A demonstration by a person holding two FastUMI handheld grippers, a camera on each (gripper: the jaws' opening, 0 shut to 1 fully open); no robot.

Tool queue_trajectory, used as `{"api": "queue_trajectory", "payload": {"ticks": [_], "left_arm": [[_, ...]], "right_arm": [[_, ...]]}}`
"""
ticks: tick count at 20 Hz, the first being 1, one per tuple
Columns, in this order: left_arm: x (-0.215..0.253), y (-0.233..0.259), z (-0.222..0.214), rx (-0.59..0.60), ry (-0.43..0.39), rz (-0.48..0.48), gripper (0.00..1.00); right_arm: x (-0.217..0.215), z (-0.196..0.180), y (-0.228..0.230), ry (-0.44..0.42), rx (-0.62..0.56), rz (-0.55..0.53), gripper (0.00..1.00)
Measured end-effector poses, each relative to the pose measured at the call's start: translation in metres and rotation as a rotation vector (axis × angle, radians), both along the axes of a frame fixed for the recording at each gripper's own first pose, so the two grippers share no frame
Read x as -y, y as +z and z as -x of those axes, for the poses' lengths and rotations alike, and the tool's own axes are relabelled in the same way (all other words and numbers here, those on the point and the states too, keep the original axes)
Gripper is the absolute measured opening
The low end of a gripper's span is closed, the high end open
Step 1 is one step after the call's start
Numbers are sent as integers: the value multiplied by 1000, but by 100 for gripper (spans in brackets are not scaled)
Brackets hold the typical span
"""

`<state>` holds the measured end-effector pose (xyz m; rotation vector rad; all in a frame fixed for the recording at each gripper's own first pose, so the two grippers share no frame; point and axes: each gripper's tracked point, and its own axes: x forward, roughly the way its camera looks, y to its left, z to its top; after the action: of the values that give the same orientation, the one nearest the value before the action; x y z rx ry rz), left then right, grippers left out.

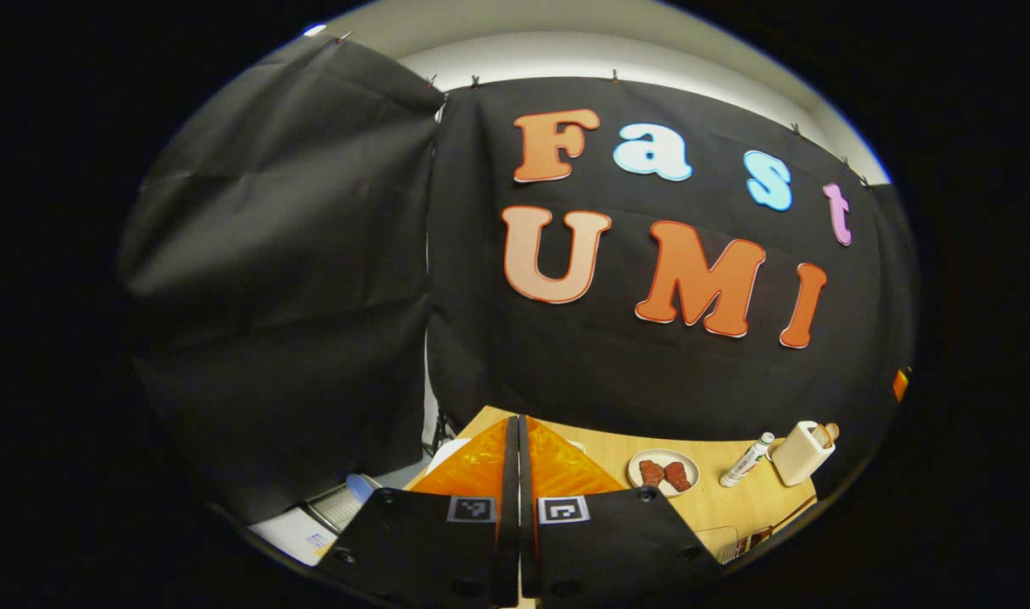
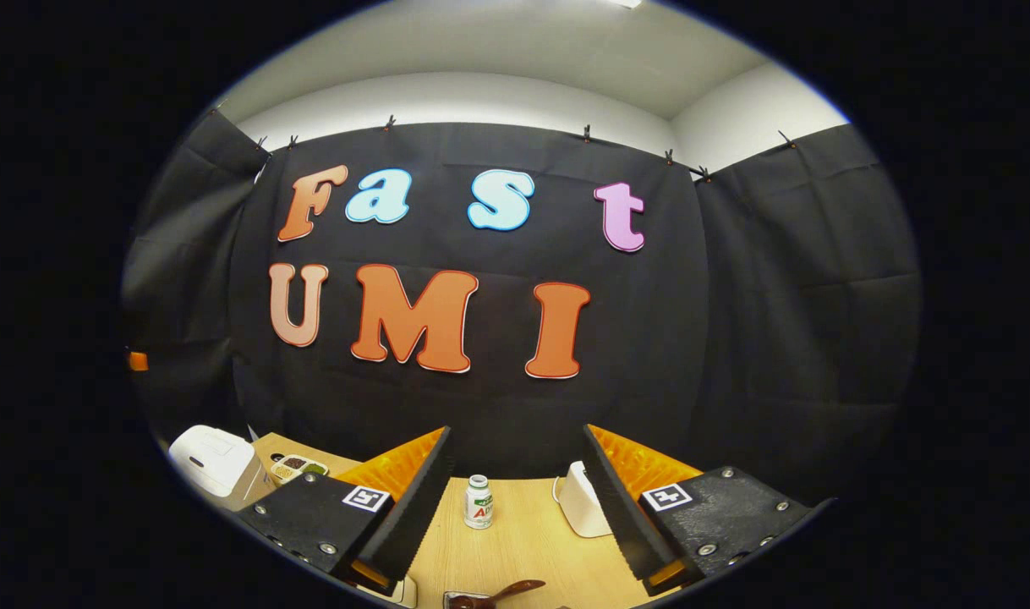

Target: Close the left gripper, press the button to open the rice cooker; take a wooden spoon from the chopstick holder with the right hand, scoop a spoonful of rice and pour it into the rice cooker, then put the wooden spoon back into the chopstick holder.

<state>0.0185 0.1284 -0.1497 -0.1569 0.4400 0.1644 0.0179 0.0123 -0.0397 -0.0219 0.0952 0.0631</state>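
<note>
In the left gripper view my left gripper point(image 1: 516, 423) is shut, its fingers pressed flat together with nothing between them, above the wooden table point(image 1: 718, 507). A cream chopstick holder point(image 1: 801, 454) with wooden handles sticking out stands at the far right. In the right gripper view my right gripper point(image 2: 516, 431) is open and holds nothing. The white rice cooker point(image 2: 210, 461) sits at the far left with its lid down. A dark wooden spoon point(image 2: 502, 590) lies at the bottom edge, below the fingers. A white container point(image 2: 576, 506) is partly hidden behind the right finger.
A plate point(image 1: 663, 472) with two reddish pieces and a white tube point(image 1: 745, 461) lie left of the holder. A small white bottle point(image 2: 479, 501) stands between my right fingers, farther off. A small dish point(image 2: 293, 465) sits beside the cooker. Black cloth walls close the table's back.
</note>
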Motion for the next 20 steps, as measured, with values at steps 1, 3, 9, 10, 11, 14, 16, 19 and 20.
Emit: {"api": "queue_trajectory", "payload": {"ticks": [1,3,9,10,11,14,16,19,20], "left_arm": [[-6,-16,1,-50,28,36,5],[-17,-51,3,-161,40,101,4],[10,-139,17,-470,-20,287,6],[11,-150,21,-502,-28,295,6],[12,-157,23,-522,-37,284,6],[11,-176,24,-577,-48,263,5],[13,-191,22,-602,-44,270,5],[11,-195,27,-642,-41,236,5],[9,-195,26,-639,-45,210,6]], "right_arm": [[2,-1,-6,-9,-14,3,93],[6,-2,-18,-23,-43,8,93],[14,-3,-41,-56,-103,-4,93],[16,-2,-44,-64,-108,0,92],[18,-1,-45,-69,-111,3,93],[18,2,-53,-75,-130,-1,93],[19,3,-57,-79,-137,2,93],[17,4,-63,-78,-152,-1,93],[16,5,-65,-73,-157,-10,93]]}}
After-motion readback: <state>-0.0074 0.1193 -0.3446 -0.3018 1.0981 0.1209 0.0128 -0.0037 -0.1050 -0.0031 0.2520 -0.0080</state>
